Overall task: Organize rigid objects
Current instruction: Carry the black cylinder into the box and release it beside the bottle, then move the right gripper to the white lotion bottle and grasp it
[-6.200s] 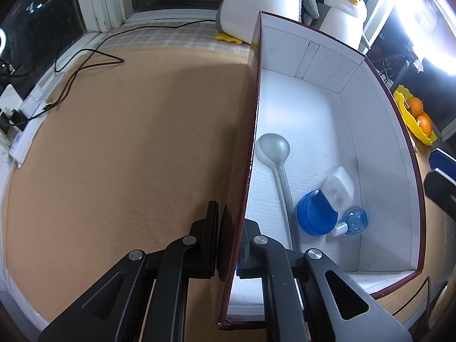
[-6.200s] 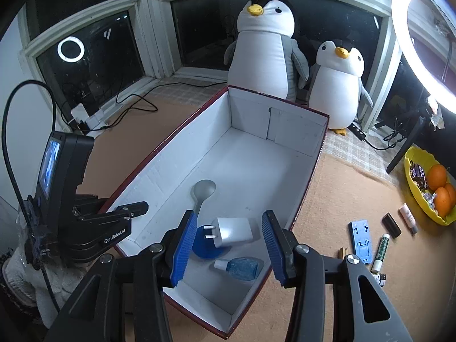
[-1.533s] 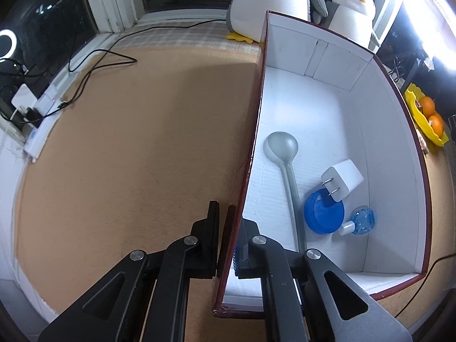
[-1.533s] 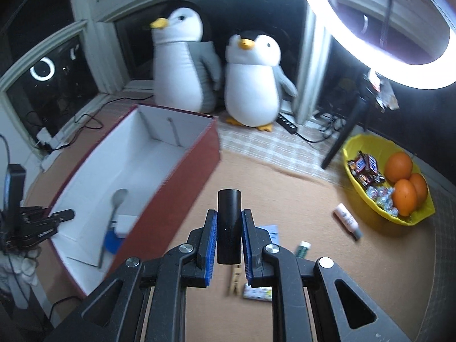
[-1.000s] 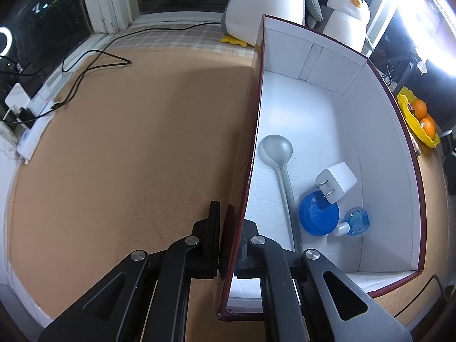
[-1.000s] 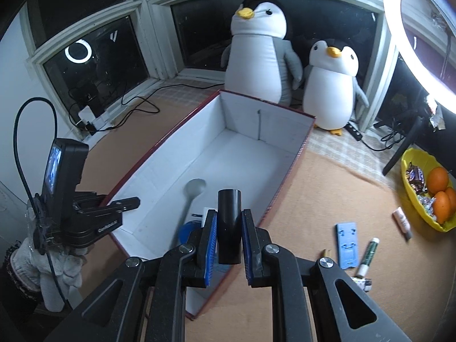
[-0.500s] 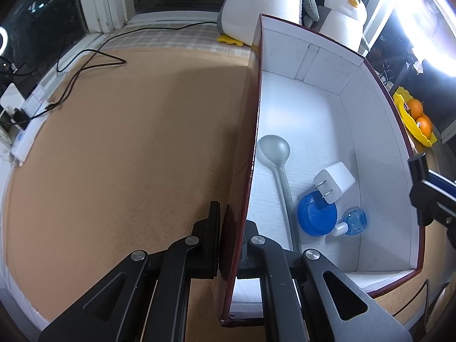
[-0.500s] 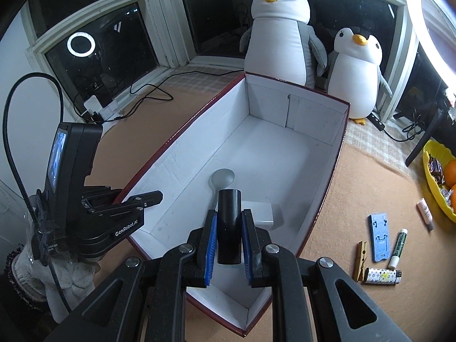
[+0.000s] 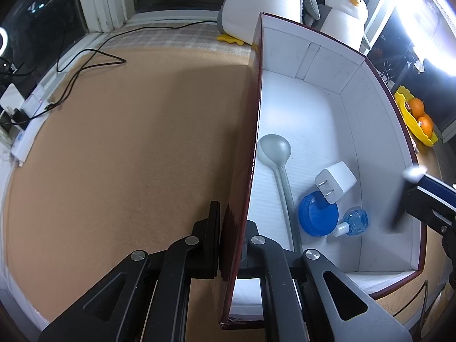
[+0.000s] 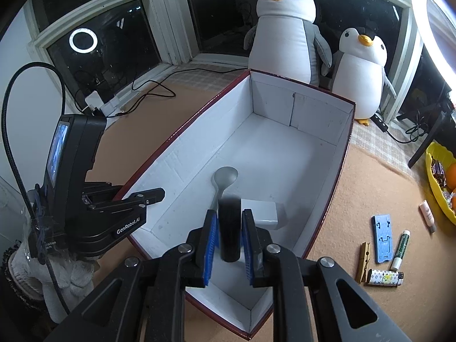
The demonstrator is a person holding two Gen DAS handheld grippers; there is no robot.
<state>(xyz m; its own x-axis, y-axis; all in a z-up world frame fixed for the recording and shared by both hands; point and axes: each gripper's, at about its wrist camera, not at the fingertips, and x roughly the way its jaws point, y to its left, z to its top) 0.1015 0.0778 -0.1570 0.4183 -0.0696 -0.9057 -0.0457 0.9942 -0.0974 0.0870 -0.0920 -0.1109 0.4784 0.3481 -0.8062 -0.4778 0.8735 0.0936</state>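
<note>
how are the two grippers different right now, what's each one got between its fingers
The left gripper is clamped shut on the box wall; the right gripper is opening, its pads apart from the black cylinder blurred between them. Left has black pads, right blue. Both angle downward at the box.

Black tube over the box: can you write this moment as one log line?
left gripper: clamped on box wall | right gripper: opening, black tube between jaws
</note>
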